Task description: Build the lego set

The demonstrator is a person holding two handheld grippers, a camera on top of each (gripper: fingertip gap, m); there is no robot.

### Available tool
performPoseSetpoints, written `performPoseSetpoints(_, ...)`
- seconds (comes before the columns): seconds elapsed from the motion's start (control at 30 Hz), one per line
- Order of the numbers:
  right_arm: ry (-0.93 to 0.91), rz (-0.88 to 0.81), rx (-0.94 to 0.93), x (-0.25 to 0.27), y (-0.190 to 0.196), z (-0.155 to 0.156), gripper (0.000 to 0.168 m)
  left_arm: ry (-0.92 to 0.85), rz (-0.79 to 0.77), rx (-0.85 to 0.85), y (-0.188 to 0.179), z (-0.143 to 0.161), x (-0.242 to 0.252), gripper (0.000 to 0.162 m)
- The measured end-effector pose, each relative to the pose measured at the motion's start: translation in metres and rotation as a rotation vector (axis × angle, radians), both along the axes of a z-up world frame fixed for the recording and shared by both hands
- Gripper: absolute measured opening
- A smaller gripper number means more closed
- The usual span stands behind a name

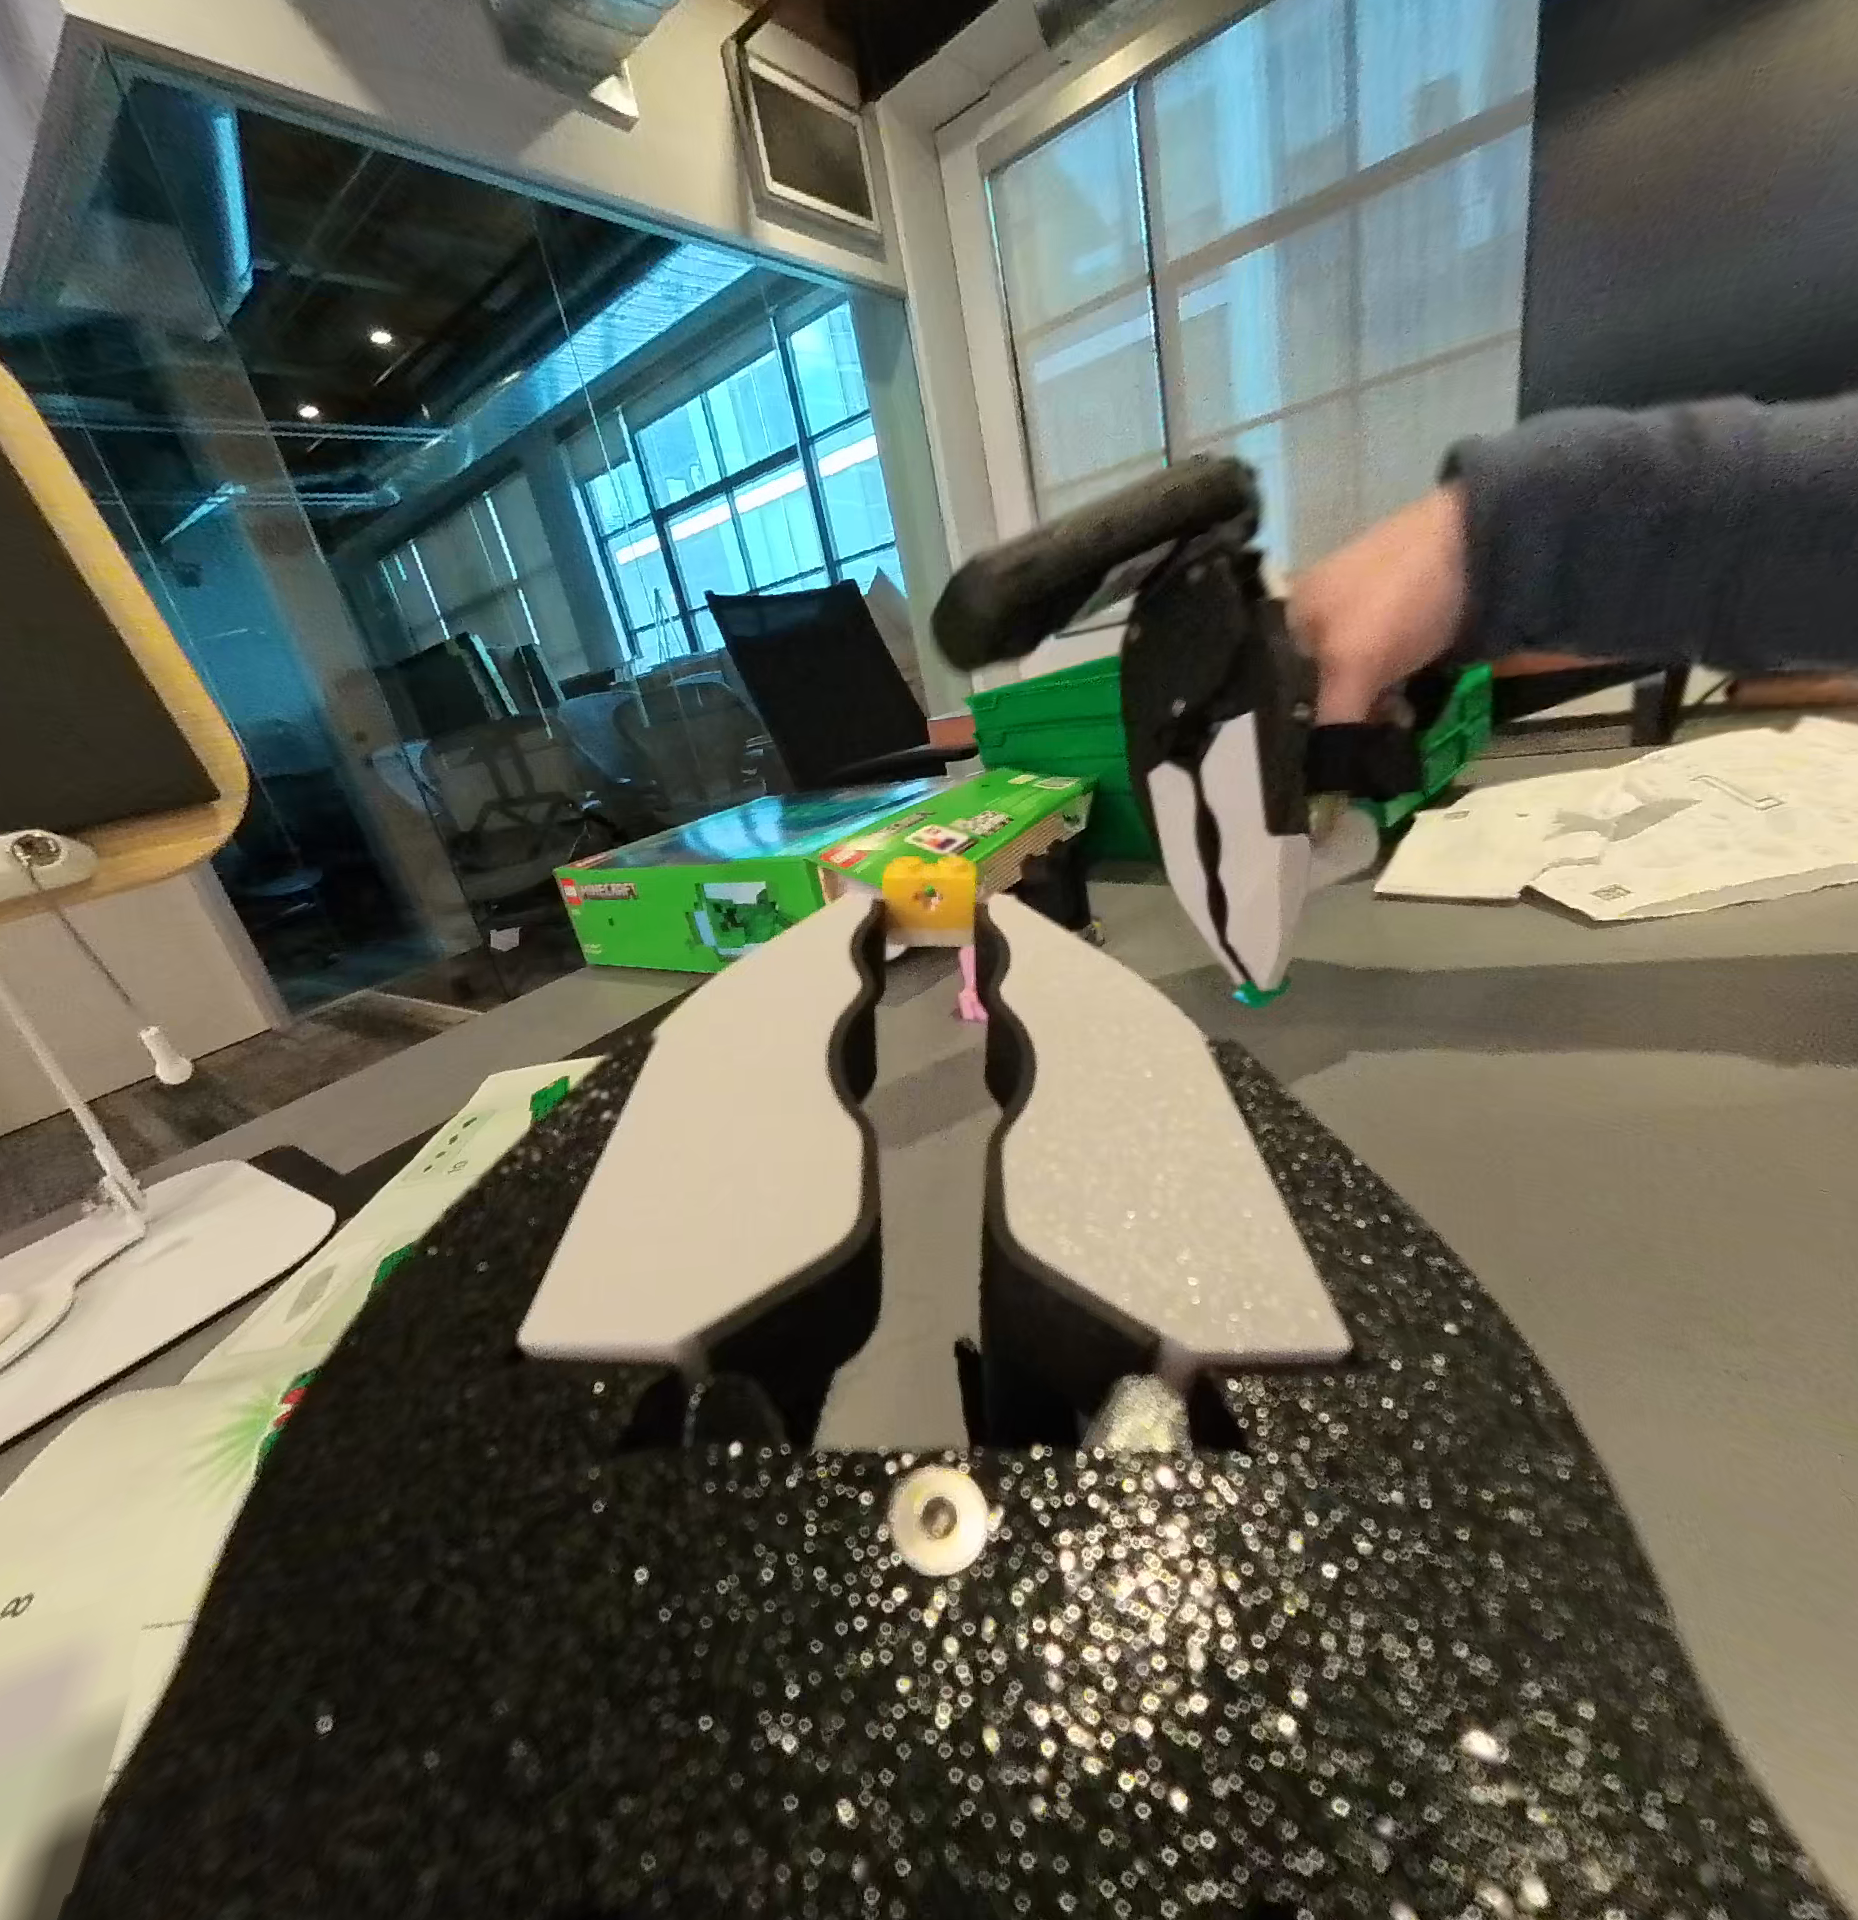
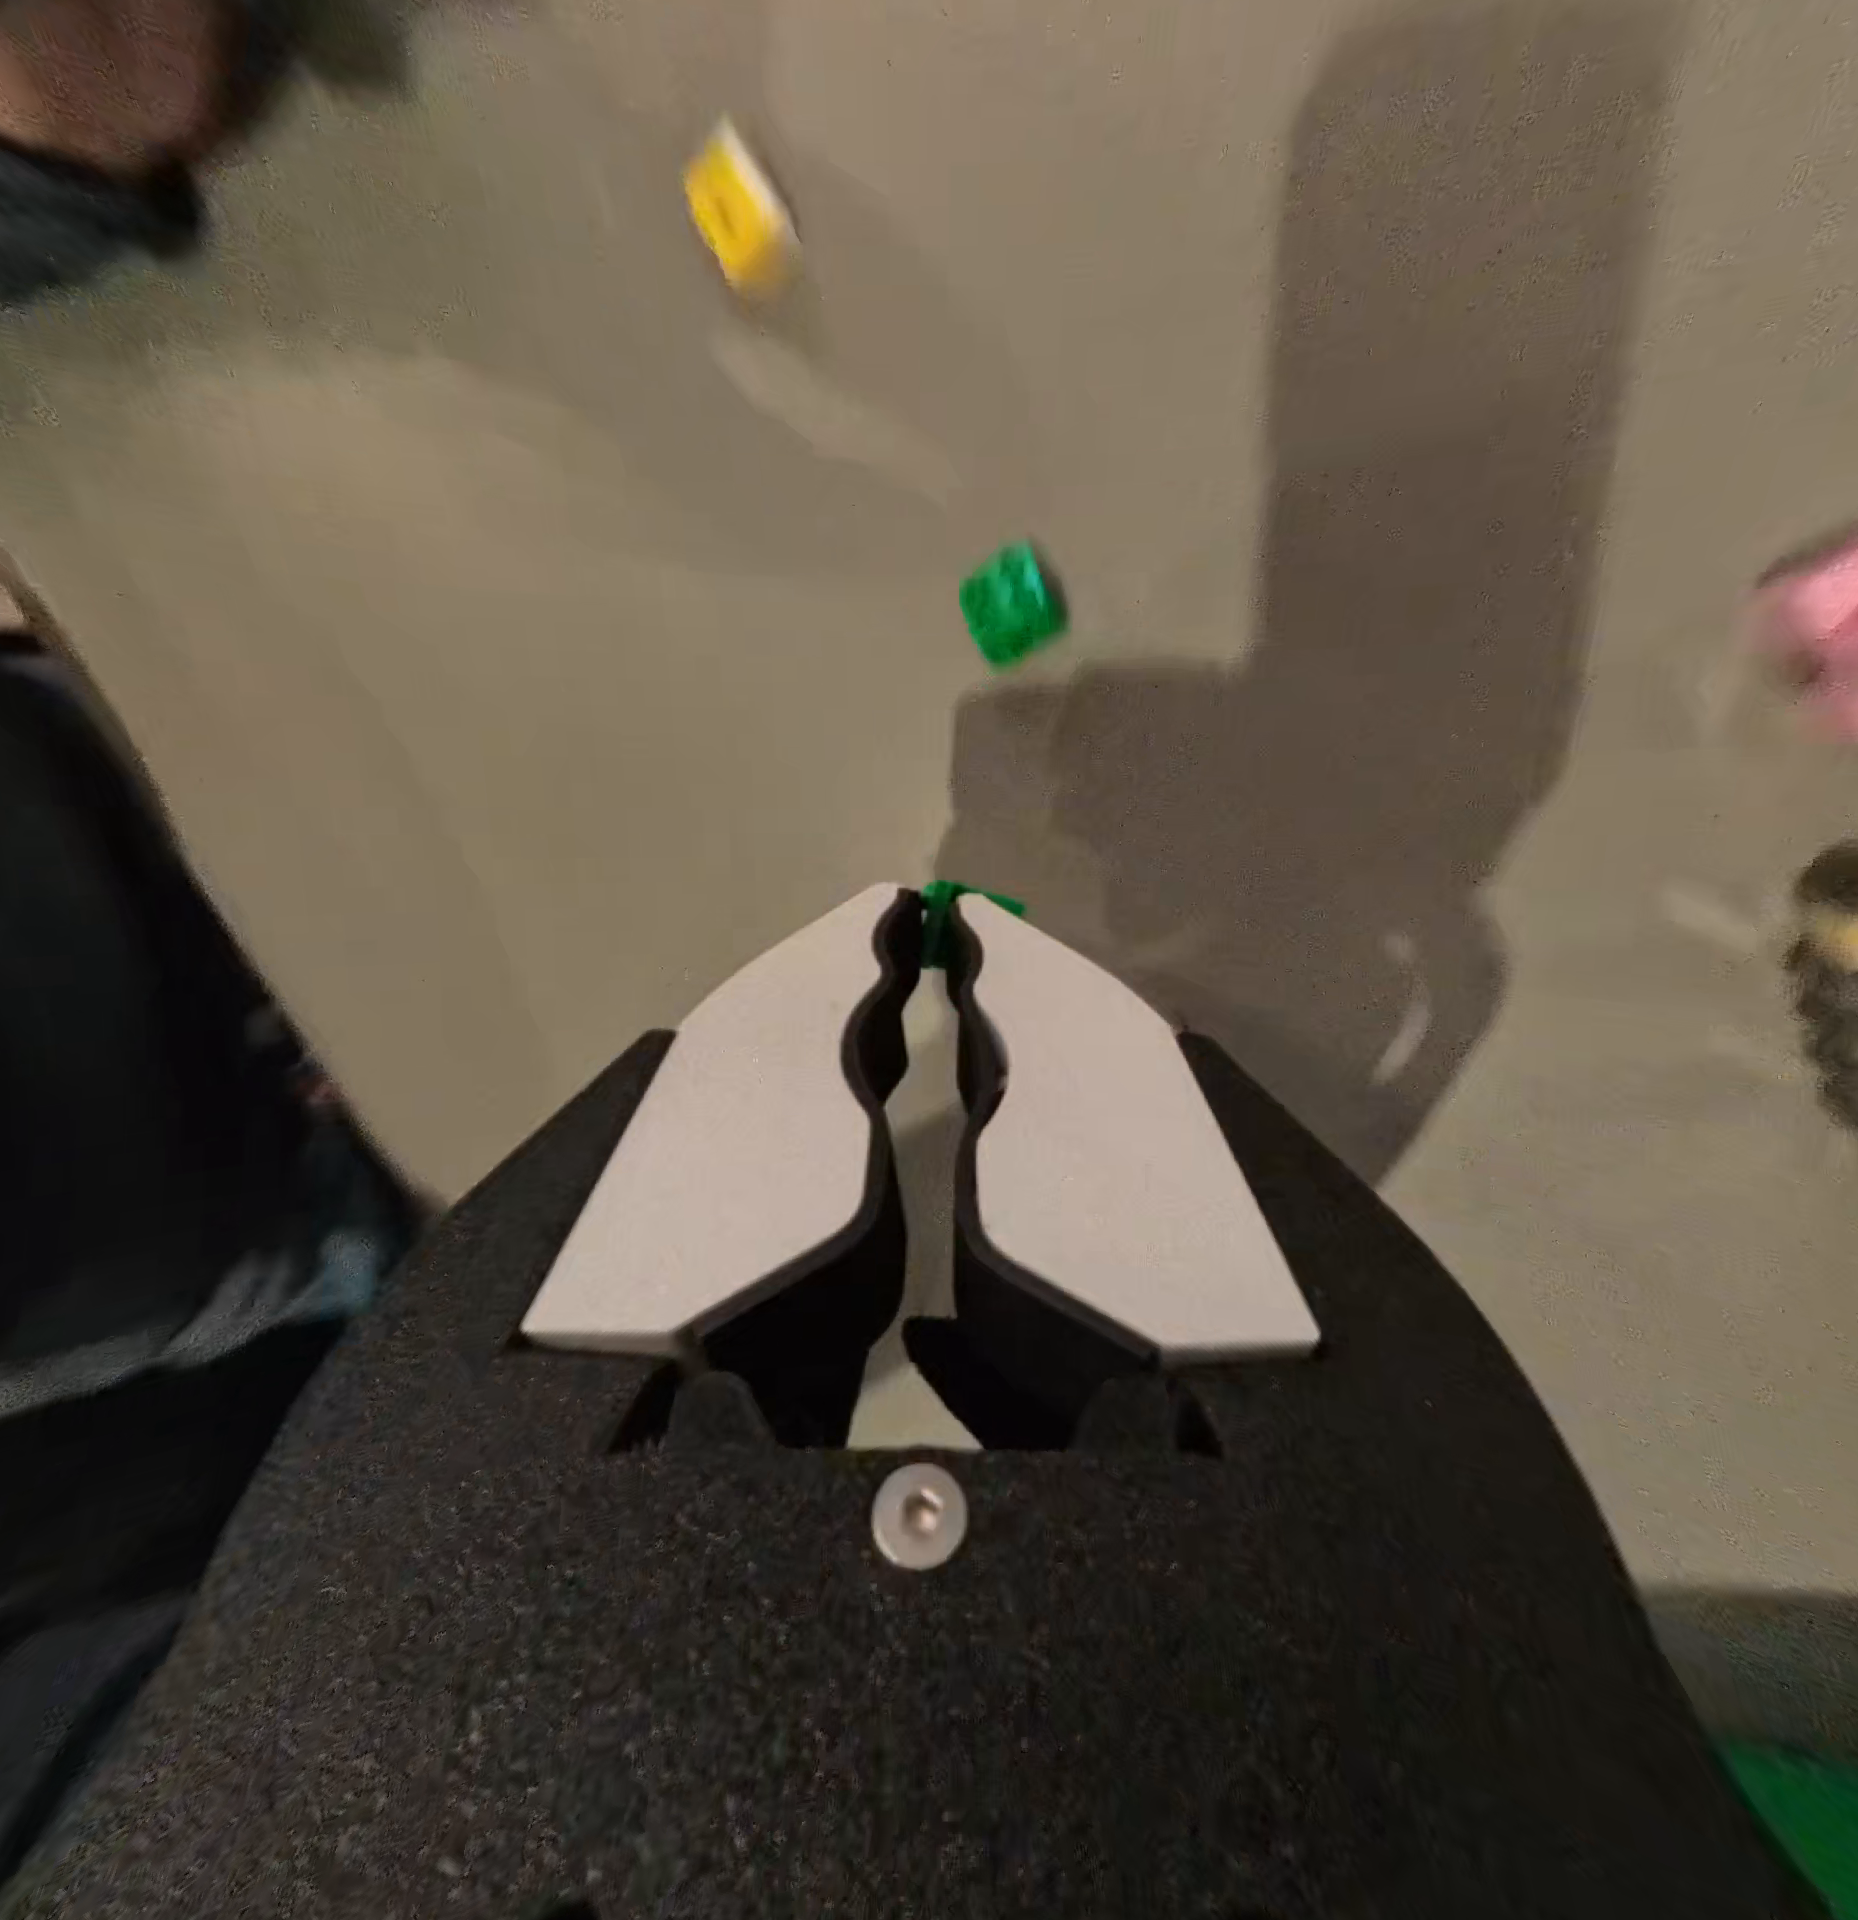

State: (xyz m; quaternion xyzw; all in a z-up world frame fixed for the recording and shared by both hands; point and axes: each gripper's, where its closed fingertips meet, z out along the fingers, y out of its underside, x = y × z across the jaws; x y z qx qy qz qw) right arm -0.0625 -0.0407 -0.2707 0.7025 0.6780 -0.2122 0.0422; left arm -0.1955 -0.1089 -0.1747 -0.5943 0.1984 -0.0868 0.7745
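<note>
Yellow square brick assembly (image 1: 927, 891) sat clamped at frame centre in the left gripper (image 1: 930, 920), presented for joining. The right gripper (image 2: 940, 920) pinched a thin green plate (image 2: 944, 914), probably the next piece, above the grey tabletop (image 2: 489, 623).

A yellow brick on a white plate (image 1: 923, 902) sits clamped between the left gripper's (image 1: 927, 914) tips, raised above the grey table (image 1: 1527, 1195). A thin green piece (image 2: 940, 920) is pinched edge-on at the right gripper's (image 2: 937, 914) tips. A small green square piece (image 2: 1011, 604) lies flat on the table, with a pink piece (image 1: 969, 987) standing nearby.
</note>
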Motion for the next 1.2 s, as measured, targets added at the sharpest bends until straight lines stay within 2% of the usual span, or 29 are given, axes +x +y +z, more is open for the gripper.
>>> performPoseSetpoints(0.13,-0.397,-0.01,-0.2,0.029,-0.01,-0.008,0.004,-0.004,-0.025,0.004,-0.003,0.001,0.002,0.016)
performPoseSetpoints(0.23,-0.585,-0.006,-0.218,0.037,-0.008,-0.016,0.004,0.0,-0.037,0.004,-0.003,0.001,0.004,0.016)
performPoseSetpoints(0.37,-0.734,0.014,-0.144,0.038,-0.004,-0.025,0.004,-0.003,-0.05,0.002,-0.003,0.001,0.004,0.016)
performPoseSetpoints(0.5,-0.778,0.061,-0.051,0.035,-0.003,-0.028,0.005,-0.014,-0.063,-0.008,-0.003,0.0,0.005,0.016)
performPoseSetpoints(0.6,-0.729,0.06,-0.007,0.031,-0.002,-0.025,0.02,-0.024,-0.074,-0.019,-0.003,-0.001,0.005,0.016)
performPoseSetpoints(0.7,-0.583,0.051,0.07,0.029,0.002,-0.018,0.034,-0.028,-0.081,-0.028,-0.003,-0.002,0.006,0.016)
performPoseSetpoints(0.8,-0.343,0.04,0.165,0.03,0.005,-0.009,0.037,-0.025,-0.085,-0.03,-0.003,-0.003,0.007,0.016)
performPoseSetpoints(0.9,-0.025,0.12,0.383,0.031,0.017,-0.002,0.041,-0.023,-0.096,-0.037,-0.003,-0.004,0.009,0.016)
performPoseSetpoints(1.0,0.244,0.229,0.566,0.034,0.013,0.001,0.04,-0.023,-0.112,-0.044,-0.003,-0.004,0.012,0.016)
performPoseSetpoints(1.07,0.262,0.296,0.603,0.042,0.007,-0.009,0.039,-0.015,-0.126,-0.05,-0.003,-0.006,0.015,0.016)
performPoseSetpoints(1.13,0.269,0.381,0.675,0.046,0.008,-0.019,0.028,0.001,-0.142,-0.057,-0.004,-0.008,0.019,0.016)
performPoseSetpoints(1.2,0.311,0.413,0.697,0.041,0.009,-0.021,0.025,0.017,-0.155,-0.061,-0.004,-0.009,0.023,0.016)
